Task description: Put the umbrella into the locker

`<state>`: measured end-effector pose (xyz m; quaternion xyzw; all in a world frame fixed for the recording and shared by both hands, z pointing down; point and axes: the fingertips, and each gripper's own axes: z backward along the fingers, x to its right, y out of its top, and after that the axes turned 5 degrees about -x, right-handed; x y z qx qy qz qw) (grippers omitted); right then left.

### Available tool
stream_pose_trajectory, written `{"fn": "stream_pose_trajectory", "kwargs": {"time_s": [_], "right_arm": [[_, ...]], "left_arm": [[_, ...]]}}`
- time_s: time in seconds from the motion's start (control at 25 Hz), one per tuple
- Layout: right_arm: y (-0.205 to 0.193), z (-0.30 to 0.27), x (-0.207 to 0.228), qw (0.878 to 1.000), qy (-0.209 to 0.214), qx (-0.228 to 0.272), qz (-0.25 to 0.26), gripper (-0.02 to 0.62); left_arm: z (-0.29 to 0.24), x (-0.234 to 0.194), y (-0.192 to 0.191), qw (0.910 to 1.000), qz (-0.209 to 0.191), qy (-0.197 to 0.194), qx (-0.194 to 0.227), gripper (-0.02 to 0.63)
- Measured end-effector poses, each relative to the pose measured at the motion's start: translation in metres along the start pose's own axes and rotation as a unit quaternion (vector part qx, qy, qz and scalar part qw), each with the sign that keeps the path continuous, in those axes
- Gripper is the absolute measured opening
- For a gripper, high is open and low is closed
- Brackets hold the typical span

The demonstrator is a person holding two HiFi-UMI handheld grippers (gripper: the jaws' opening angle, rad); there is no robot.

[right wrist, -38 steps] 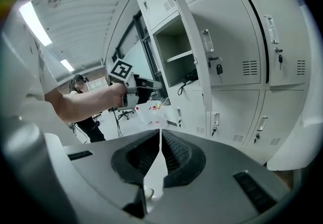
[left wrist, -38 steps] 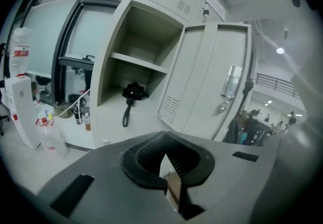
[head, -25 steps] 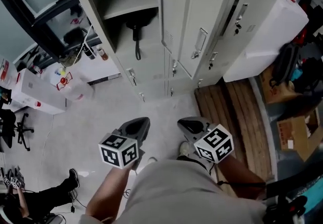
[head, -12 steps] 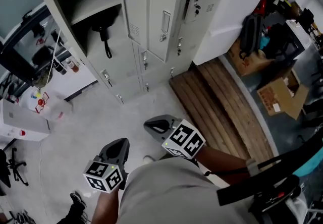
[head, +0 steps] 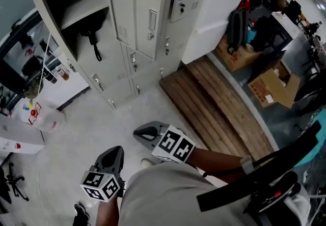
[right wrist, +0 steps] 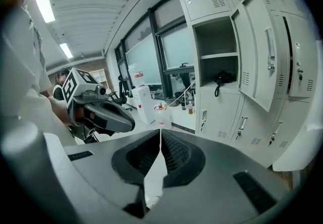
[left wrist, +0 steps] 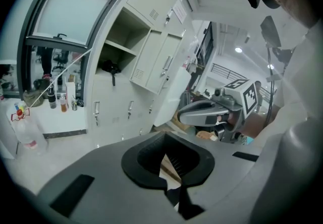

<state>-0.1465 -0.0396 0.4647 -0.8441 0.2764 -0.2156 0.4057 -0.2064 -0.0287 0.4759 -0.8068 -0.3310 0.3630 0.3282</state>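
Two tongs: your left tongs [head: 114,150] and right tongs [head: 137,134] are both clenched on nothing. One umbrella [head: 90,36], a black bundle with its handle hanging down, lies in the locker's [head: 119,67] one open compartment, at eleven o'clock from them.

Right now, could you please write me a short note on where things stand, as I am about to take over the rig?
Left gripper: shut, empty, held low.
Right gripper: shut, empty, beside it.
Umbrella: black, inside the open locker compartment, under its shelf, handle hanging over the front edge.
Done: umbrella is stowed.
To do: the compartment's door stands open; shutting it is probably all that remains.
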Motion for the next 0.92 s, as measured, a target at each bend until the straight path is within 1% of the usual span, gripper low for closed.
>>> {"fn": "stream_pose_trajectory", "kwargs": {"time_s": [0.16,0.6,0.76,0.92], "right_arm": [[0.0,-0.002,-0.01,1.0,0.0,-0.004,0.002,0.018],[0.006,-0.013,-0.024,1.0,-0.008,-0.006,0.006,0.018],[0.005,-0.019,-0.024,1.0,-0.011,-0.013,0.005,0.018],[0.0,-0.021,-0.017,1.0,-0.025,-0.016,-0.005,0.018]], "left_arm": [[0.007,-0.004,-0.004,1.0,0.0,0.001,0.005,0.009],[0.019,-0.015,-0.019,1.0,-0.001,-0.005,0.001,0.01],[0.023,-0.023,-0.021,1.0,0.001,-0.003,0.001,0.01],[0.023,-0.03,-0.026,1.0,0.002,-0.007,-0.004,0.01]]}}
